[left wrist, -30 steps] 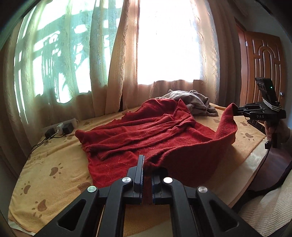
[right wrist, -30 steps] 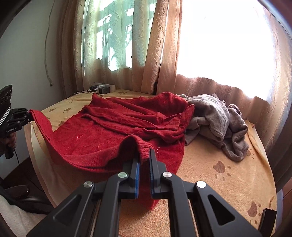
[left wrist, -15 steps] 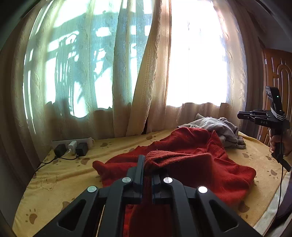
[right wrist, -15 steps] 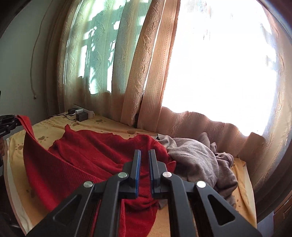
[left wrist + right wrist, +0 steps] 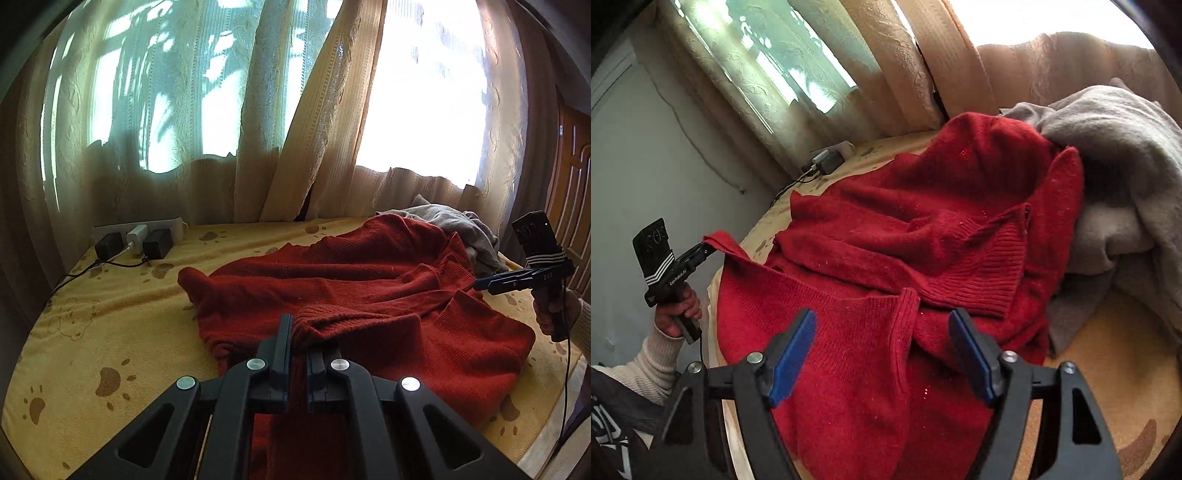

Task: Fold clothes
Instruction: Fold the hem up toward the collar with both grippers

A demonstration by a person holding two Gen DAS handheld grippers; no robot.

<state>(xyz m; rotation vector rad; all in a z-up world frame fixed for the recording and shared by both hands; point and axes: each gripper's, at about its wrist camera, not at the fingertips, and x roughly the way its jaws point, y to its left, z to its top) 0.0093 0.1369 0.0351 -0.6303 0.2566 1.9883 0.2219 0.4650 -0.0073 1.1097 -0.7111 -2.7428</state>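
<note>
The left gripper [image 5: 298, 343] is seen clamped on a ribbed edge of the red sweater [image 5: 369, 295]; the knit is bunched between its closed jaws. The right gripper [image 5: 882, 350] has its jaws opening, blue pads [image 5: 792, 354] standing wide apart; the sweater lies under and between them, touched by neither pad.

The sweater is spread just ahead of both grippers on the yellow paw-print blanket [image 5: 110, 332], one half doubled over the other. Beyond the right gripper, on its right, a grey garment [image 5: 1115, 166] is heaped, and the red knit touches it.

Risks noted:
- With one corner freed and the other pinched, any pull by the left gripper would likely drag the fold askew.
- The doubled layer looks rumpled rather than flat; creases would be locked in if a further fold is laid over it.
- The far edge could be snagged on the grey heap and carry it along.
- A power strip with chargers [image 5: 136, 240] sits well beyond the left gripper, to its left; risk is judged low.
</note>
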